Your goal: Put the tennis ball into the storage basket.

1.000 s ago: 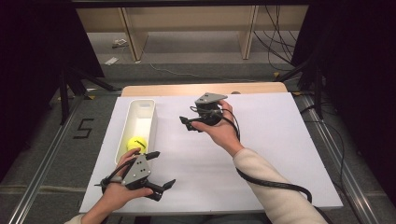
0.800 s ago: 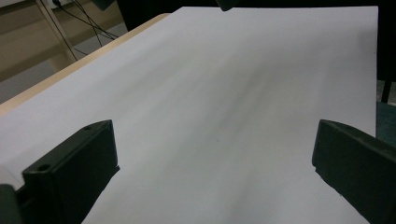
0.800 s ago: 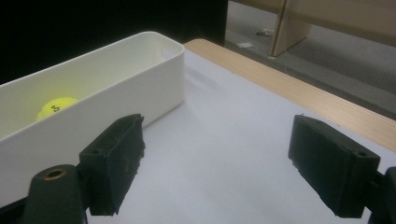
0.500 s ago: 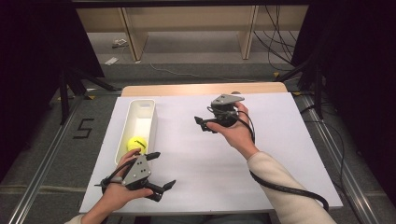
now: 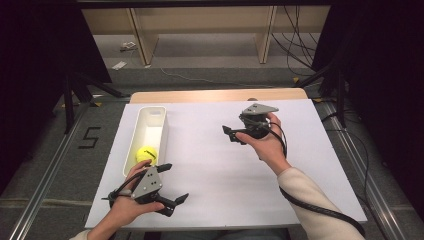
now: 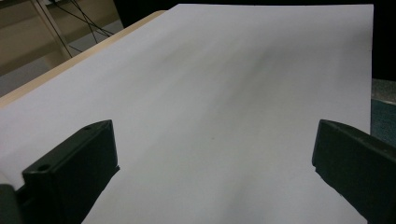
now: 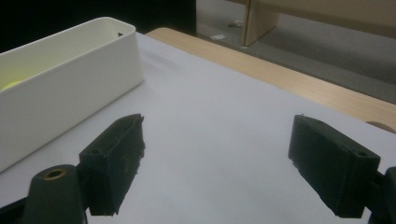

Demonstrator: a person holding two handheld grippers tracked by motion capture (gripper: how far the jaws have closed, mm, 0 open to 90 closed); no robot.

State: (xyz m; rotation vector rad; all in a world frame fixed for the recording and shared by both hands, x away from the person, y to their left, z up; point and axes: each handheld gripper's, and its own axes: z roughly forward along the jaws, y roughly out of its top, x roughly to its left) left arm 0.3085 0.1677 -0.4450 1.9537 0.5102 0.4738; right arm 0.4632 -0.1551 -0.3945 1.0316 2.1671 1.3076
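A yellow-green tennis ball (image 5: 146, 153) lies at the near end of a long white bin (image 5: 159, 111) on the left of the white table sheet (image 5: 220, 180). My left gripper (image 5: 174, 183) rests near the front edge, just below the bin, open and empty. In the left gripper view its jaws (image 6: 215, 154) stand wide apart over bare sheet. My right gripper (image 5: 227, 134) hovers mid-table, pointing left toward the bin, open and empty. In the right gripper view (image 7: 217, 154), the bin (image 7: 70, 93) stands ahead on the left, with a sliver of the ball (image 7: 11, 85) above its wall.
A strip of wooden tabletop (image 5: 215, 95) shows beyond the sheet's far edge. Wooden shelving legs (image 5: 265, 35) and cables lie on the floor behind. A black cable (image 5: 310, 207) trails from the right gripper along the person's sleeve.
The right gripper has moved to the right, away from the bin, staying open. The left gripper and the ball have not moved.
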